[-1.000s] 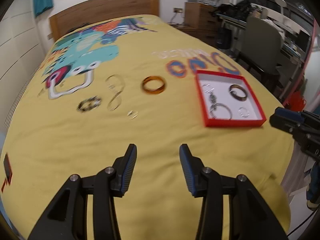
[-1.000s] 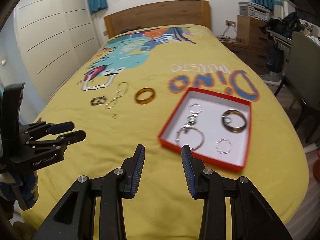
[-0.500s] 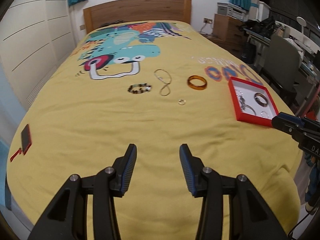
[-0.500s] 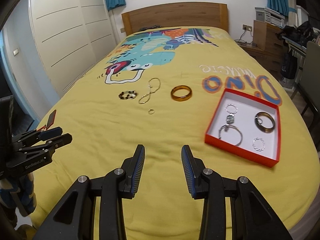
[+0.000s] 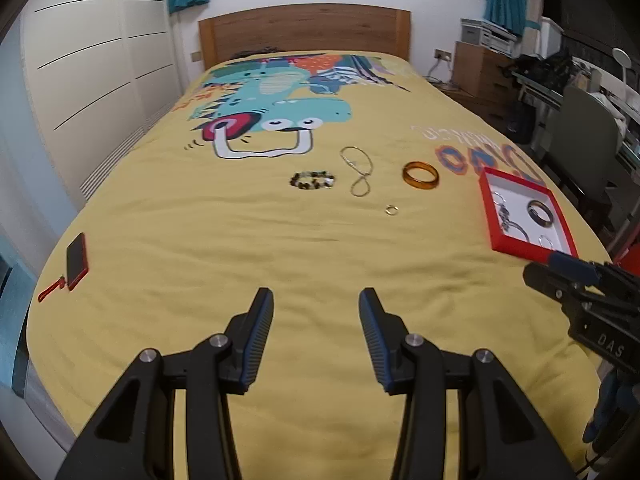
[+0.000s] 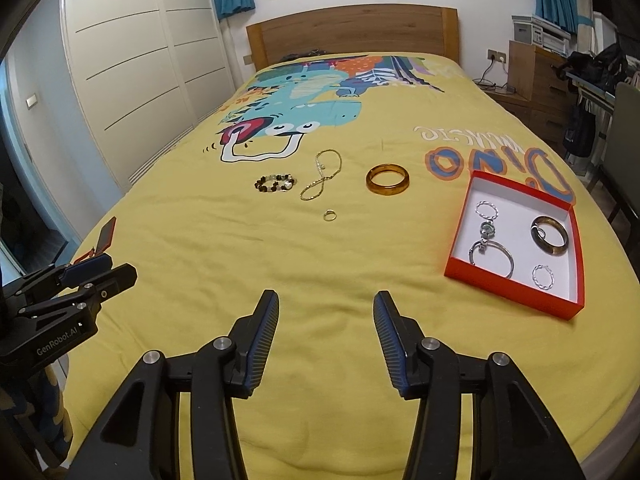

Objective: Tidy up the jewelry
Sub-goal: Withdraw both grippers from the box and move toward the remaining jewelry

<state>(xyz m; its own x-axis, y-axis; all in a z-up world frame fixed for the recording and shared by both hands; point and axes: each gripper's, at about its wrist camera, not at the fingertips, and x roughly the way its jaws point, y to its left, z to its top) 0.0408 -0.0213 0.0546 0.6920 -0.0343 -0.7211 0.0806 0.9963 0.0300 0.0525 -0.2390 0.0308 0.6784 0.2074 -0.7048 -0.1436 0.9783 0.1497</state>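
On the yellow bedspread lie a dark beaded bracelet (image 6: 275, 183), a gold chain (image 6: 321, 174), an amber bangle (image 6: 387, 179) and a small gold ring (image 6: 329, 215). They also show in the left wrist view: the bracelet (image 5: 312, 180), chain (image 5: 358, 170), bangle (image 5: 420, 175), ring (image 5: 391, 210). A red box (image 6: 513, 298) at the right holds a dark bangle (image 6: 550, 236), silver hoops and a keyring; it shows in the left view too (image 5: 486, 200). My left gripper (image 5: 316, 308) and right gripper (image 6: 326, 308) are open and empty, over the near end of the bed.
A red phone (image 5: 76, 261) lies at the bed's left edge. The wooden headboard (image 6: 352, 32) is at the far end. White wardrobe doors (image 6: 140, 72) stand to the left; a drawer unit (image 6: 536, 72) and chair (image 5: 584, 136) to the right.
Both views have swung left and pulled back, so more of the bed and its left side shows. The jewelry and the box have not moved. Both grippers stay open.
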